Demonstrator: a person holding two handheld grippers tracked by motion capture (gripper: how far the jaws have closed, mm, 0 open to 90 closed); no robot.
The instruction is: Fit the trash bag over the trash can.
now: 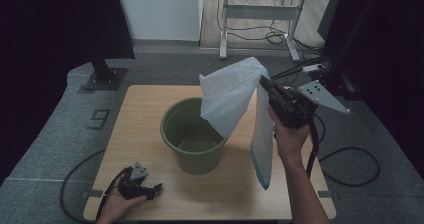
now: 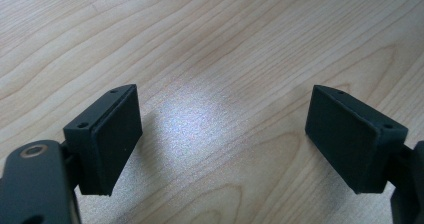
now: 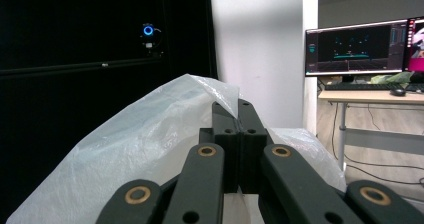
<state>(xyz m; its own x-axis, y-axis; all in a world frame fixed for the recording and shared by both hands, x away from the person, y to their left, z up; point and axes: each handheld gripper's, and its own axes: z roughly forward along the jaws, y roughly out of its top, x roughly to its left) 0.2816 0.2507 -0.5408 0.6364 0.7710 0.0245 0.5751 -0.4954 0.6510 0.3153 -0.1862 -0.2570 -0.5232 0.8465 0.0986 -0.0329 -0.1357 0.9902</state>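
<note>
Right gripper (image 1: 265,84) raised above the far right part of the table (image 1: 145,114), jaws pressed together on a fold of the white plastic bag (image 1: 230,101); in the right gripper view, pads (image 3: 226,129) closed flat against each other with the film (image 3: 150,149) bunched over and to the left of them. Held high, apparently to let the bag hang free and unfold under its own weight: one part draped leftward over the rim of the green bucket (image 1: 172,134), another part hanging straight down just to the right of the bucket, its bluish lower edge (image 1: 265,184) near the tabletop. Bucket upright at the middle of the table, apparently empty, open mouth directly beneath the draped part, a placement suited to lining it with the bag. Left gripper (image 1: 150,189) low at the near left corner of the table, resting in the hand (image 1: 117,204), well apart from bucket and bag; in the left gripper view, pads (image 2: 110,139) spread wide with bare wood grain (image 2: 220,74) between them, nothing held. Probably parked there ready to take the opposite edge of the bag mouth. Beyond the table, grey carpet (image 1: 50,134) and a desk frame (image 1: 260,14) with loose cables.
</note>
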